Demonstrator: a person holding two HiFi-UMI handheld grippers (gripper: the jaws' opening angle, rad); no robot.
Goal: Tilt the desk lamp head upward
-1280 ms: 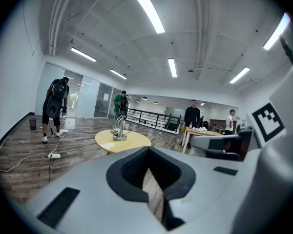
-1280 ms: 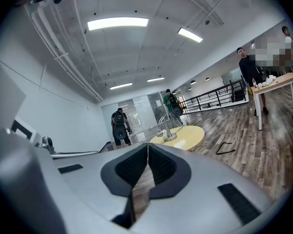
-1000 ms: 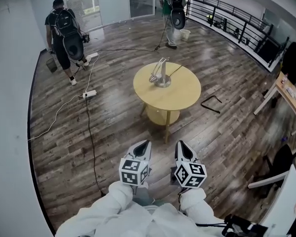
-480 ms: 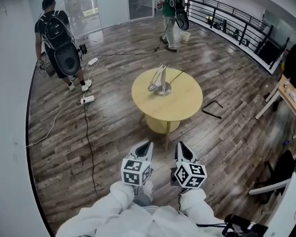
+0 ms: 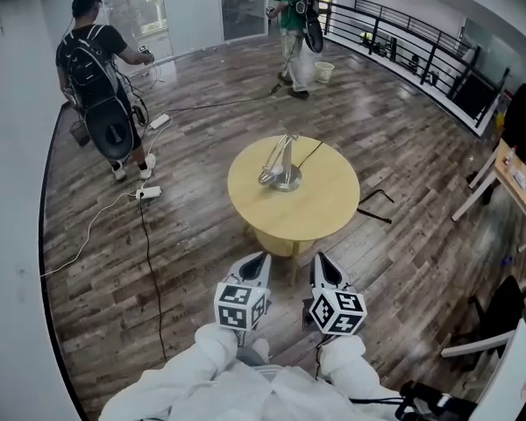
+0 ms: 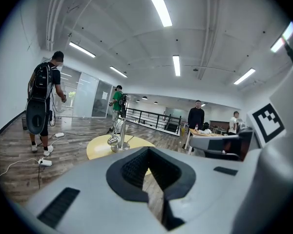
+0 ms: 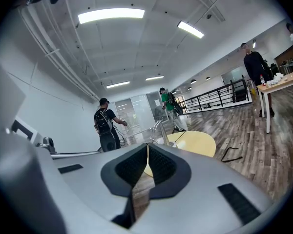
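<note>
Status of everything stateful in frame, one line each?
desk lamp: standing on the round table, head drooped down near its base, untouched.
left gripper: shut, empty, short of the table.
right gripper: shut, empty, short of the table.

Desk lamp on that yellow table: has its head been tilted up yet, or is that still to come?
Nothing looks done: the desk lamp stands untouched on the round table, head low beside its base. In hand: the left gripper and right gripper are shut, empty, held short of the table. Left: reach the lamp, grip the head, tilt it upward.
</note>
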